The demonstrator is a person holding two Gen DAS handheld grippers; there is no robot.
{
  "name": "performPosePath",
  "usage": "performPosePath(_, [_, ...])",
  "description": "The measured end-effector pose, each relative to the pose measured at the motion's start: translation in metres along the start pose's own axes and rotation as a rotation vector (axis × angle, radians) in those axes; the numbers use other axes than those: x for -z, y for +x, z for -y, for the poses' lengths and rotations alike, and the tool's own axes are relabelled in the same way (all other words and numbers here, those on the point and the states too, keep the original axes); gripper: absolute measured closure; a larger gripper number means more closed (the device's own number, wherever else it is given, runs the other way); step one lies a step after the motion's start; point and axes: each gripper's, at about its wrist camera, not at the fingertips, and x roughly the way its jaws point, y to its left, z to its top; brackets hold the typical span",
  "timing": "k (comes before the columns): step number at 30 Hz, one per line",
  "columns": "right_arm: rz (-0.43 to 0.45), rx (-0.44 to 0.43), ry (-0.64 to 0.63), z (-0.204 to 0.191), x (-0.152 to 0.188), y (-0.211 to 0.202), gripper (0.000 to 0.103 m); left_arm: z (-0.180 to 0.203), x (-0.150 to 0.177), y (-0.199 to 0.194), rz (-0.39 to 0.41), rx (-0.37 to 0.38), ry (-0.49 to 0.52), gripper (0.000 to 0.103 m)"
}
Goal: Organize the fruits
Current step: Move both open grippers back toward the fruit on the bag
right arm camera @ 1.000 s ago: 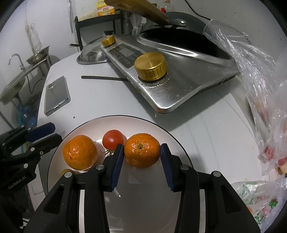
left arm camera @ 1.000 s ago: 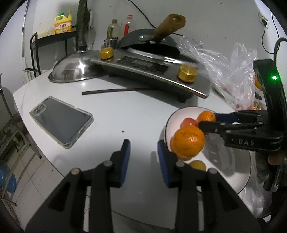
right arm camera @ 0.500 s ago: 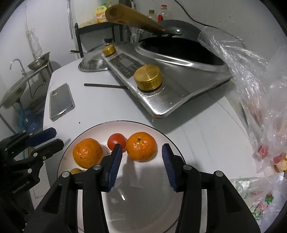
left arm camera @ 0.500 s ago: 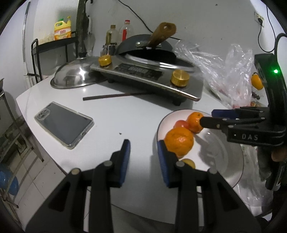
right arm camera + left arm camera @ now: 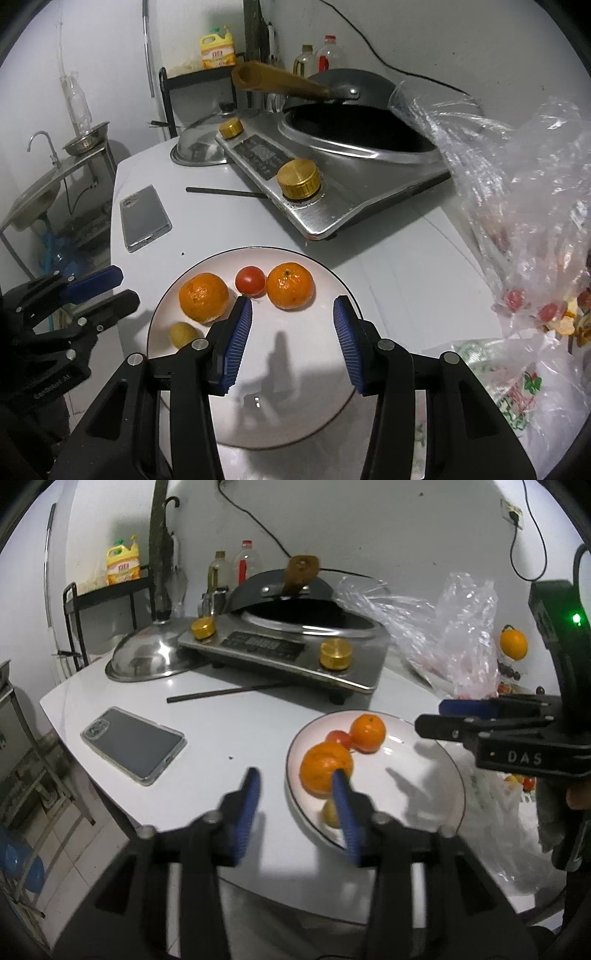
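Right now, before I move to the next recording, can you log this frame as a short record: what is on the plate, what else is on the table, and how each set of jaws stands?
plate contents: two oranges, a tomato between them, a small yellow-green fruit near the rim
plate: white, dark rim, on the white table
left gripper: jaws opening, nothing between them
right gripper: jaws apart, empty, above the plate
other items: phone, cooktop with wok, steel lid, plastic bags holding more fruit
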Motion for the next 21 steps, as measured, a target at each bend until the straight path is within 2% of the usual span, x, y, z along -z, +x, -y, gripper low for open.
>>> performPosePath(1, [0.004,0.002,0.001,0.0,0.001,-0.004,0.054,0.001,0.0,-0.001,0.002,0.002,0.002,0.05])
performPosePath(21, [0.058,0.019,0.048,0.02,0.039,-0.061,0.054,0.057,-0.004,-0.022,0.015,0.053,0.051,0.05])
